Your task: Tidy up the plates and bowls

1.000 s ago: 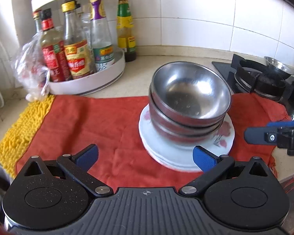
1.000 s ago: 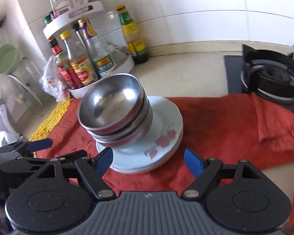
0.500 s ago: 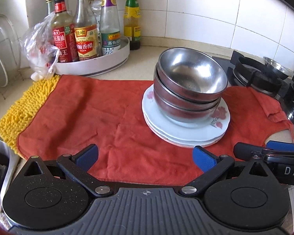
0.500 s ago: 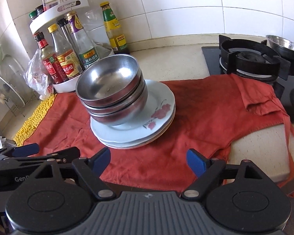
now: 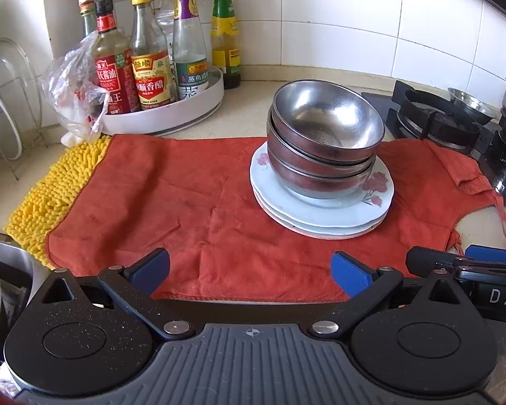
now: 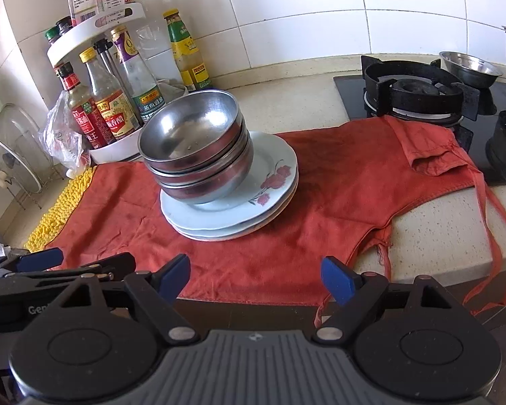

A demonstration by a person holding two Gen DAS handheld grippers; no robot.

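Note:
Three nested steel bowls (image 5: 324, 135) (image 6: 195, 141) stand on a stack of white flowered plates (image 5: 324, 216) (image 6: 273, 182), on a red cloth (image 5: 172, 202) (image 6: 337, 182). My left gripper (image 5: 249, 270) is open and empty, over the cloth's near edge, well short of the stack. My right gripper (image 6: 254, 276) is open and empty, also at the near edge. Each gripper shows in the other's view, the right one low at the right (image 5: 462, 263) and the left one low at the left (image 6: 60, 263).
A white turntable rack with sauce bottles (image 5: 151, 77) (image 6: 111, 101) stands at the back left, a plastic bag (image 5: 77, 98) beside it. A gas stove (image 5: 455, 125) (image 6: 418, 91) with a small steel dish (image 6: 469, 67) is at right. A yellow mat (image 5: 54, 185) lies at left.
Both grippers have drawn back from the stack toward the counter's near edge. The bowls and plates have stayed put. Both grippers stay open.

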